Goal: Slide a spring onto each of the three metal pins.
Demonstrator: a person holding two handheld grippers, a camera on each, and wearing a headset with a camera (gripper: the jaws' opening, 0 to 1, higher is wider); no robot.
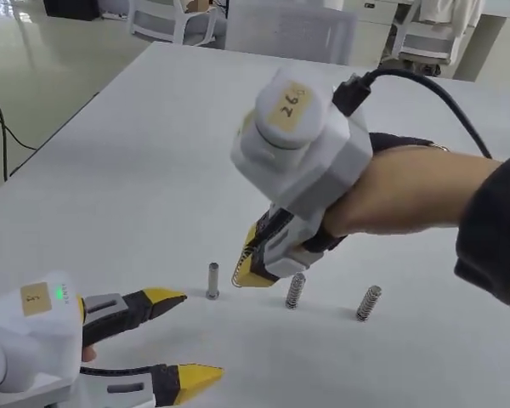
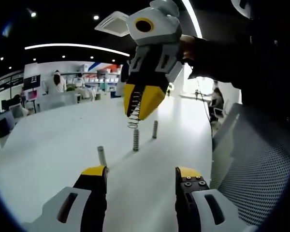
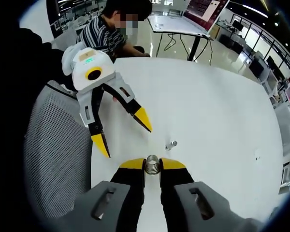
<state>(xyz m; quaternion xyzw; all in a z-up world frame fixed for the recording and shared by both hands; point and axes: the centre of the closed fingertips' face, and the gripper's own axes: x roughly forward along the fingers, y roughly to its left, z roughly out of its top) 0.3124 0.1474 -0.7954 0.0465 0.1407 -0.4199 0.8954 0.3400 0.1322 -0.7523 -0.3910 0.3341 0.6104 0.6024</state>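
Alignment first: pinching spring (image 2: 133, 110) in right claw (image 3: 152, 163), hovering near bare pin (image 1: 212, 280), not yet over it, toward near edge of desk (image 1: 110, 170). Best holding it upright, centring its open end over pin tip, then lowering slowly. Resting left claw (image 1: 201, 335) spread, near pin, not touching.

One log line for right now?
right gripper: shut on spring, held near bare pin | bare pin: no spring yet | other two pins: sprung | left gripper: open, empty
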